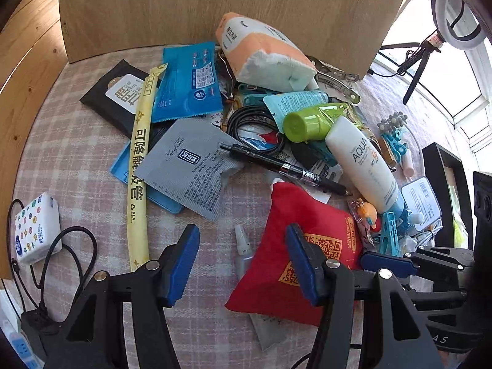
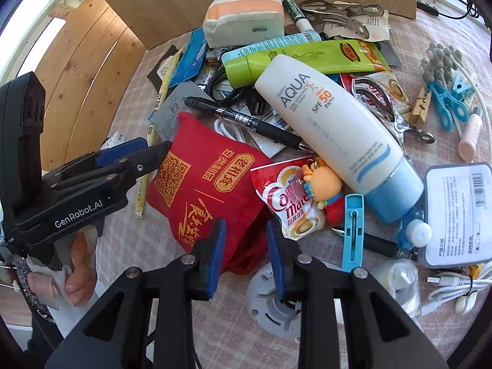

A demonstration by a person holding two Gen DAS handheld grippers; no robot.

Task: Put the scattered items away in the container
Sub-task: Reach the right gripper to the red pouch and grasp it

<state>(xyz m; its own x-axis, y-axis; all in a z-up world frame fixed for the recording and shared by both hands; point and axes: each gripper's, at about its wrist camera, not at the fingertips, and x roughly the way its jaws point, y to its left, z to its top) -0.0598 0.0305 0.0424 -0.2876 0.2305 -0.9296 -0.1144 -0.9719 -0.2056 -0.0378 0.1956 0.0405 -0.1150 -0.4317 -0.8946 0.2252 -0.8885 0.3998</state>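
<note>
Both claws point down over a heap of small things on the checked cloth of the surface (image 1: 77, 166), against the wooden board (image 1: 215, 6) at its back edge. The left claw (image 1: 243, 264) is released, its pads spread, one over bare cloth and one over the red pouch (image 1: 295, 246), gripping nothing. The right claw (image 2: 244, 258) stands half closed over the near corner of the red pouch (image 2: 200, 184), whose cloth shows between its pads; whether they pinch it I cannot tell. A white sunscreen bottle (image 2: 332, 129) and black pen (image 2: 246, 120) lie just behind.
</note>
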